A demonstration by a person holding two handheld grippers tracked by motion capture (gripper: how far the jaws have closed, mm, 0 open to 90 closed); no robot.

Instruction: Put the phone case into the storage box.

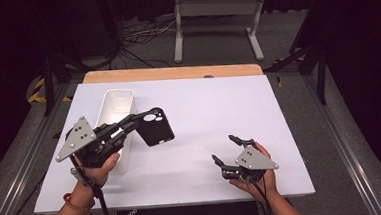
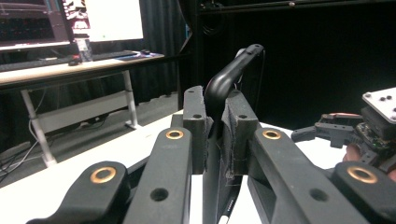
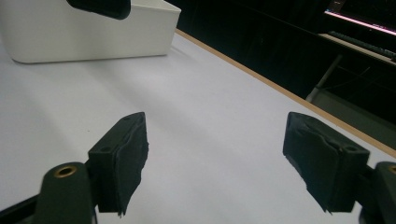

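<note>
Black phone case (image 1: 155,127): matte, camera cutout at upper corner, held up off white table (image 1: 219,111), just right of white bin (image 1: 115,123). Case edge pinched between pads of my left gripper (image 1: 138,119), jaws clamped tight on it; seen edge-on in left gripper view (image 2: 229,77). My right gripper (image 1: 226,148) well apart to right, low over table, jaws spread wide, nothing between them.

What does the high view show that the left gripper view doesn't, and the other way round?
High view alone: the whole white table, the white bin and the phone case's camera cutouts. Left gripper view alone: a desk with lit screens behind, and the claw pads pressing the case's edge. Shared: the left claw shut on the black phone case, and the right claw open.
</note>
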